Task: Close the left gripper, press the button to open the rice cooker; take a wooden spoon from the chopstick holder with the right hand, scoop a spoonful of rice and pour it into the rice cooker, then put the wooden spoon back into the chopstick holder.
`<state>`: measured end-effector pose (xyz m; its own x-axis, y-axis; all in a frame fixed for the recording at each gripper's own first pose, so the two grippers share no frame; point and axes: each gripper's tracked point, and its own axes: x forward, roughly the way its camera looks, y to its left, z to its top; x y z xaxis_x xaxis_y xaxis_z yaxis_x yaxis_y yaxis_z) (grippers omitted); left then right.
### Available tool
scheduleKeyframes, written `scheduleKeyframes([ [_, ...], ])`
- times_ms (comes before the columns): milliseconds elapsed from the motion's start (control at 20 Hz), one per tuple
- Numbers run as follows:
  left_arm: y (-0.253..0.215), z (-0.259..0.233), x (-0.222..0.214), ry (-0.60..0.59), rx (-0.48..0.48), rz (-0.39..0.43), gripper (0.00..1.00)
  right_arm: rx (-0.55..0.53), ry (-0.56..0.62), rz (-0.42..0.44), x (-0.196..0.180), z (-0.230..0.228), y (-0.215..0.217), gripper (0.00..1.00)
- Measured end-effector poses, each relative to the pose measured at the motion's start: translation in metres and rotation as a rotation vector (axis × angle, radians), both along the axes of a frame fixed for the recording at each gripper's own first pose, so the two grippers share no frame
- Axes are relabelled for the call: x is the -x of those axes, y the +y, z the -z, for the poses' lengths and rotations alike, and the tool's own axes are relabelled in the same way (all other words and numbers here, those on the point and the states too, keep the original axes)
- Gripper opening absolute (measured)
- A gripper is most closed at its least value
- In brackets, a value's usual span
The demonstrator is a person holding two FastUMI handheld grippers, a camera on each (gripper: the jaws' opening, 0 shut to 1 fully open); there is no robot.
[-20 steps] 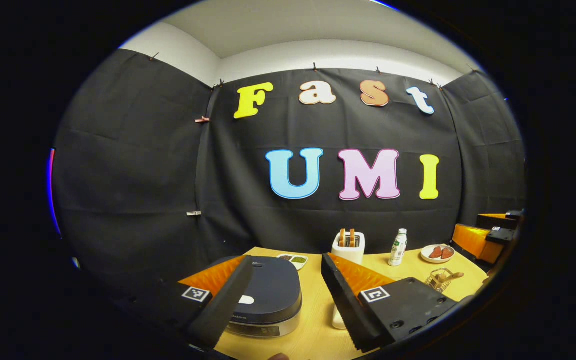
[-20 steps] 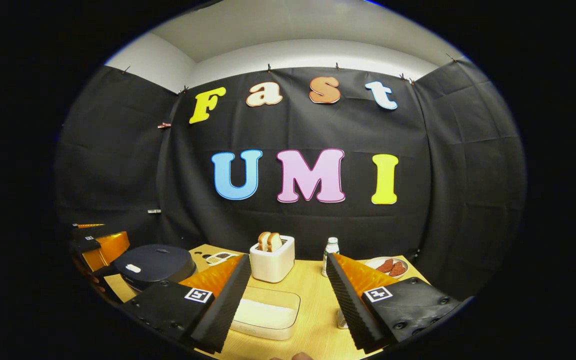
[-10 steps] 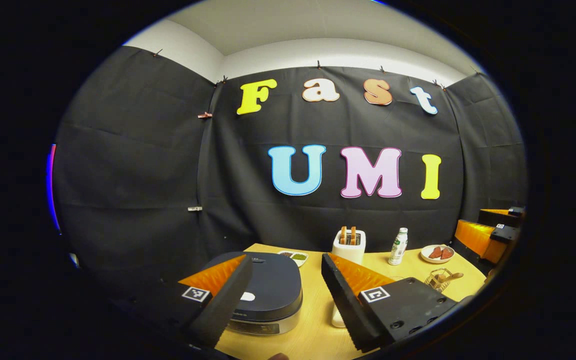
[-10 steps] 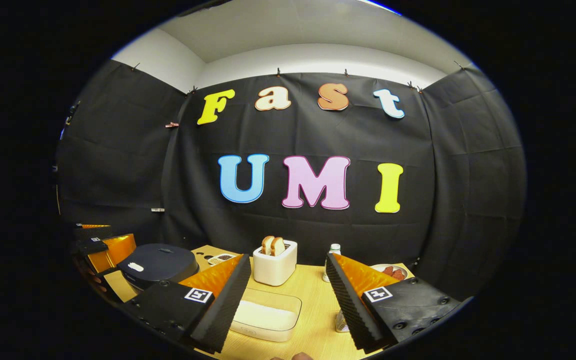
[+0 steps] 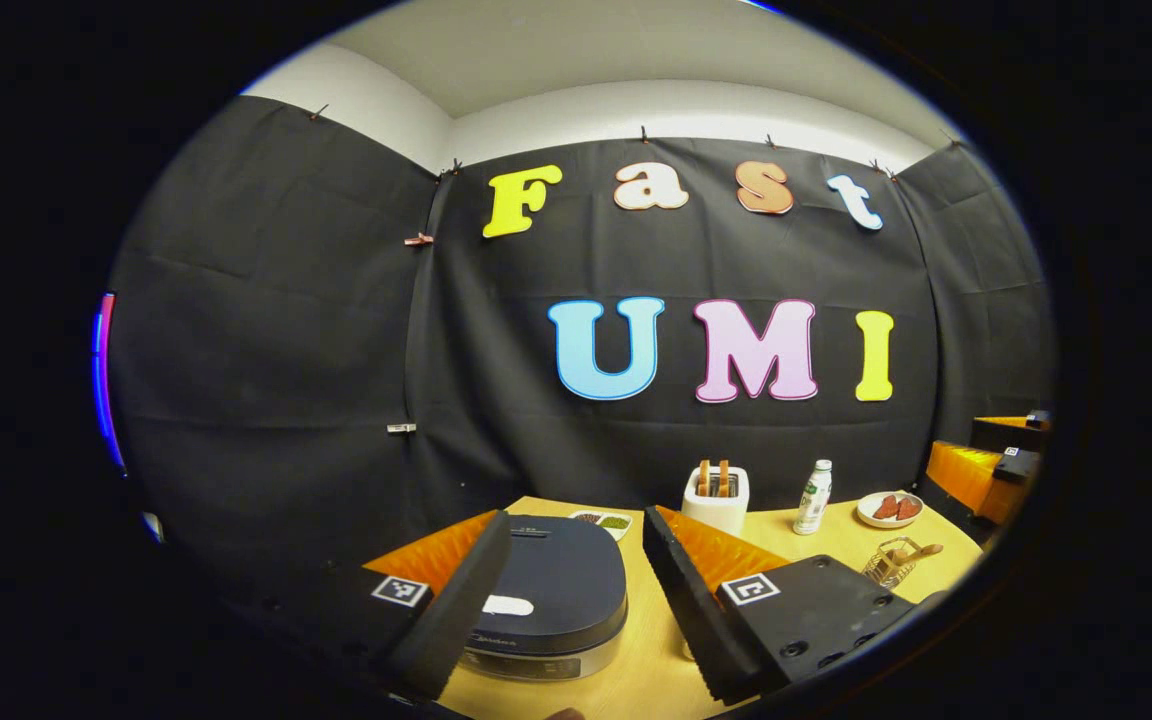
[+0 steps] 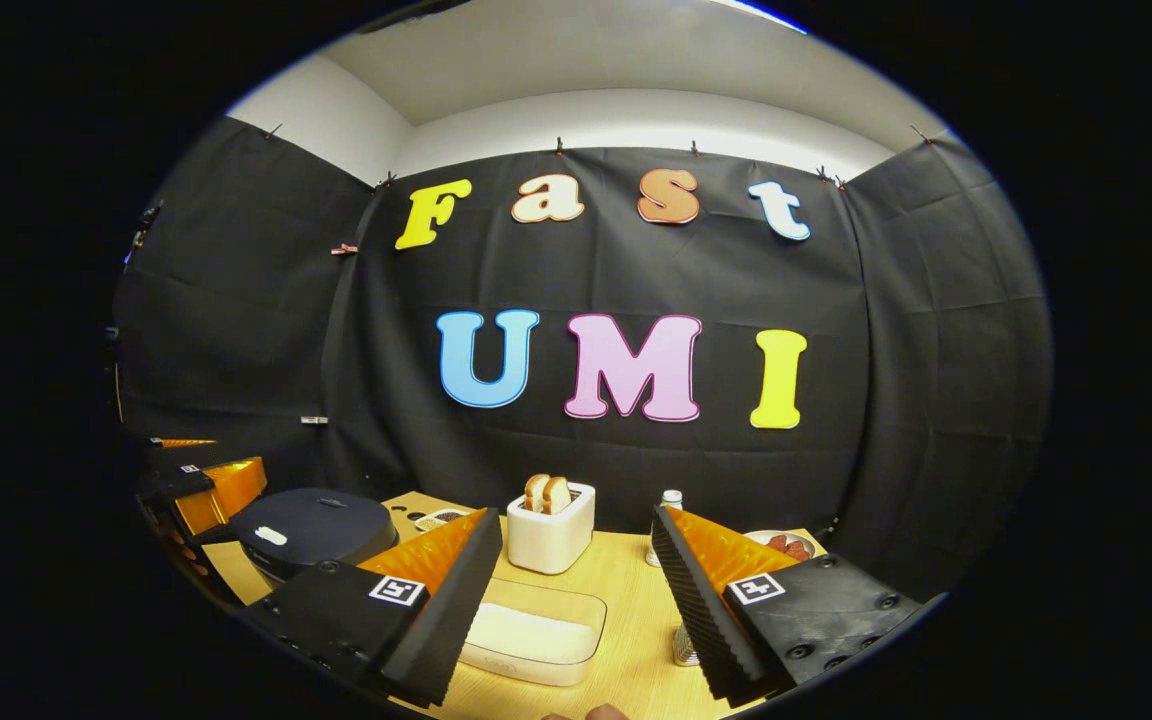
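Rice cooker (image 5: 556, 590) first: we see it shut, sitting on the left part of the worktop (image 5: 836, 545), its lid dark with a small pale button (image 5: 508, 605) near the front edge. In the left gripper view our left gripper (image 5: 576, 560) hovers above it with the fingers spread wide and nothing between them; the left finger overlaps the cooker's near left side, though we cannot tell whether it touches.

Behind the cooker lies a small dish (image 5: 604, 520) with two fillings. Farther right stand a white toaster (image 5: 716, 497) with two slices up, a small bottle (image 5: 814, 497) and a plate (image 5: 888, 508) of reddish food. Near the right edge of the worktop we see the wire chopstick holder (image 5: 886, 563) with the wooden spoon (image 5: 911, 552) leaning in it.

In the right gripper view our right gripper (image 6: 576, 560) is also wide apart and holds nothing. Below it, close to the front, lies a clear lidded box of rice (image 6: 536, 633). The toaster stands behind the box, and the cooker sits off to the left, with the left gripper beside it at the edge.
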<state>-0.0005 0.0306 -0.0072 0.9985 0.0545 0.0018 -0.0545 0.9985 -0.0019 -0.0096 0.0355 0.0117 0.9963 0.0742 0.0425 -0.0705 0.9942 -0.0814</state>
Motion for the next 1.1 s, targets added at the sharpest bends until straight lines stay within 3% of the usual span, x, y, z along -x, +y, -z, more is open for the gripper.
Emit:
scheduleKeyframes([
  [50,0.005,0.002,-0.002,0.008,-0.004,-0.014,0.88,-0.006,0.002,-0.005,-0.001,0.001,0.002,0.94],
  [200,0.017,0.006,-0.013,0.024,-0.018,-0.042,0.61,-0.020,0.014,-0.020,-0.003,0.005,0.010,0.94],
  [250,0.022,0.011,-0.016,0.037,-0.017,-0.051,0.57,-0.016,0.013,-0.016,-0.004,0.005,0.011,0.94],
  [400,0.042,0.036,-0.029,0.118,-0.014,-0.095,0.21,-0.009,0.017,-0.017,-0.008,0.009,0.019,0.94],
  [500,0.047,0.060,-0.040,0.190,0.009,-0.084,0.10,0.006,0.016,-0.016,-0.009,0.009,0.021,0.94],
  [850,0.056,0.131,-0.058,0.404,0.094,-0.041,0.07,0.018,0.022,0.016,-0.016,0.014,0.024,0.94],
  [1100,0.057,0.136,-0.055,0.415,0.097,-0.020,0.07,0.031,0.028,0.016,-0.018,0.016,0.024,0.94],
])
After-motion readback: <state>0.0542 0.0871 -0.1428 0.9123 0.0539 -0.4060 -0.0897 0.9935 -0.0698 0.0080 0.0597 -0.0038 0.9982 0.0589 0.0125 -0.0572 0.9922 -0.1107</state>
